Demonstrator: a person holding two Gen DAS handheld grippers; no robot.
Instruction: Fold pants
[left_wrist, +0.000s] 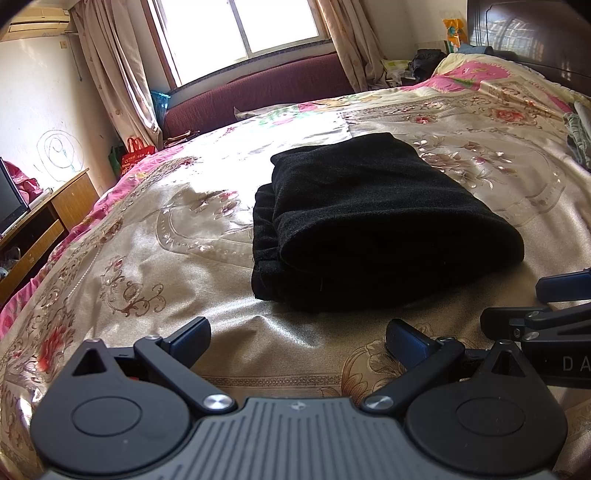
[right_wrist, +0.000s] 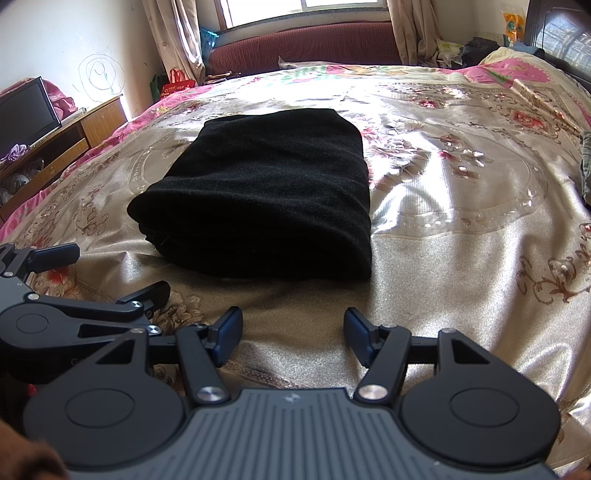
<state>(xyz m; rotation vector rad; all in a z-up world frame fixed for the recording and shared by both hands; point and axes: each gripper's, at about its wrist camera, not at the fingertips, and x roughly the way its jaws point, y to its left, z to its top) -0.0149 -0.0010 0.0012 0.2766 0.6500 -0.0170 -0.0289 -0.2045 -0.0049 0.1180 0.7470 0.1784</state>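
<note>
Black pants (left_wrist: 373, 221) lie folded into a thick rectangular stack on the floral bedspread (left_wrist: 147, 229). In the right wrist view the same pants (right_wrist: 266, 192) sit just ahead and slightly left. My left gripper (left_wrist: 295, 338) hovers over the bedspread in front of the stack, open, with nothing between its fingers. My right gripper (right_wrist: 291, 334) is also open and empty, a short way before the stack's near edge. Each gripper shows in the other's view: the right gripper (left_wrist: 513, 299) at the right edge, the left gripper (right_wrist: 110, 271) at the left edge. Neither touches the pants.
A maroon bench (left_wrist: 258, 88) runs under the window beyond the bed. A wooden TV stand (right_wrist: 70, 136) with a screen stands at the left. Other clothing (left_wrist: 580, 136) lies at the bed's right edge. A dark headboard (left_wrist: 528, 33) rises at the far right.
</note>
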